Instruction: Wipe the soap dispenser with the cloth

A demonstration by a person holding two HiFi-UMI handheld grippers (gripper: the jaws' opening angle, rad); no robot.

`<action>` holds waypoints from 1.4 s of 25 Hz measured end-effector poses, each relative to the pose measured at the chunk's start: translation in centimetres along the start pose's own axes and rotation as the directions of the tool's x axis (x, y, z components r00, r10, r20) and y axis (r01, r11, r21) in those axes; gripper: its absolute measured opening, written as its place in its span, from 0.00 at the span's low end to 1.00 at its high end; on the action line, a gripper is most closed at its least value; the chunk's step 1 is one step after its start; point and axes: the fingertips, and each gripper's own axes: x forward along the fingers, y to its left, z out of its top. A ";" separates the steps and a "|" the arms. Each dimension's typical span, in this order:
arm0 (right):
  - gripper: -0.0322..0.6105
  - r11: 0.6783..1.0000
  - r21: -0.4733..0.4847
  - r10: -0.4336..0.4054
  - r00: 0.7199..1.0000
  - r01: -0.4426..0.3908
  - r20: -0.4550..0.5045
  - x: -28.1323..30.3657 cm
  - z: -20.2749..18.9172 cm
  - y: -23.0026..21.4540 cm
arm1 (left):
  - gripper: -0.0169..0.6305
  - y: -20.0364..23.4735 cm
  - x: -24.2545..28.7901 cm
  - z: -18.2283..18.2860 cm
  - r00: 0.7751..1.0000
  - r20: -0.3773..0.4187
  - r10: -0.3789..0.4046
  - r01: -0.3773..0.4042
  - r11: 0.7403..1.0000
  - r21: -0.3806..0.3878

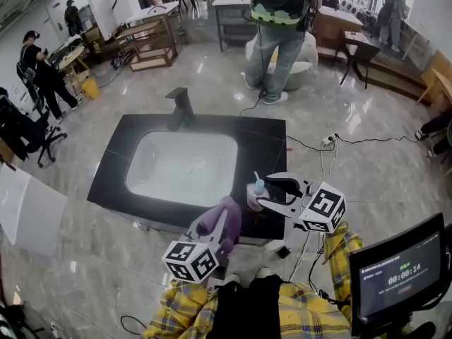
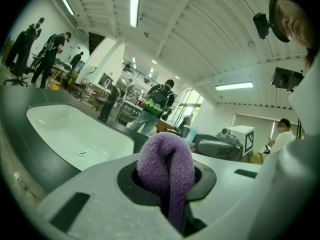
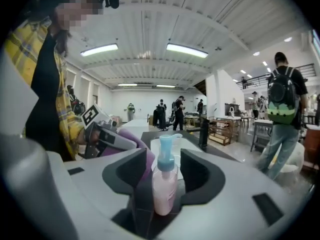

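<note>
The left claw [image 2: 167,184] is clamped on the purple cloth [image 2: 167,156]. Only the right gripper view shows the right claw [image 3: 166,160] standing apart, with the pink soap dispenser [image 3: 165,191] upright between its jaws and a gap on either side. The head view places both at the black tabletop's [image 1: 272,143] near right corner, beside the sink [image 1: 141,179].

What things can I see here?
Sink: one, white, in the counter.
Counter: one, black, around the sink.
Tap: one, dark, behind the sink.
Soap bottle: one, pink with blue pump, between the jaws of the right hand-held gripper.
Cloth: one, purple, clamped in the left hand-held gripper.
Screen: one, black, lower right.
Person with backpack: one, green-and-black backpack, beyond the counter.
Other people: several, dark clothes, background.
Hand-held grippers: two, white, at the counter's front.
Sleeves: two, yellow checked, bottom.
</note>
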 end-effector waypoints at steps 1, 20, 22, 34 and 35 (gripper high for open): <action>0.33 0.999 -0.024 0.027 0.999 -0.027 -0.024 0.3 -0.1 0.1 | 0.09 0.1 -0.1 0.1 1.000 0.004 0.005 -0.005 1.000 -0.004; 0.32 0.936 -0.107 0.320 0.938 -0.334 -0.130 3.0 -0.8 0.5 | 0.09 0.1 0.1 -0.9 0.999 0.009 0.047 -0.046 0.999 -0.009; 0.29 0.927 -0.112 0.344 0.930 -0.358 -0.126 3.0 -0.6 0.6 | 0.09 0.2 0.2 -0.9 0.999 0.006 0.051 -0.051 0.999 -0.007; 0.24 0.969 -0.012 0.244 0.966 -0.246 -0.087 3.0 -0.5 -0.3 | 0.09 0.2 1.0 -1.0 0.999 0.003 0.050 -0.050 0.999 -0.002; 0.24 0.975 -0.014 0.218 0.972 -0.220 -0.090 3.0 -0.4 -0.3 | 0.09 0.1 1.0 -1.0 0.999 0.001 0.046 -0.046 0.999 -0.002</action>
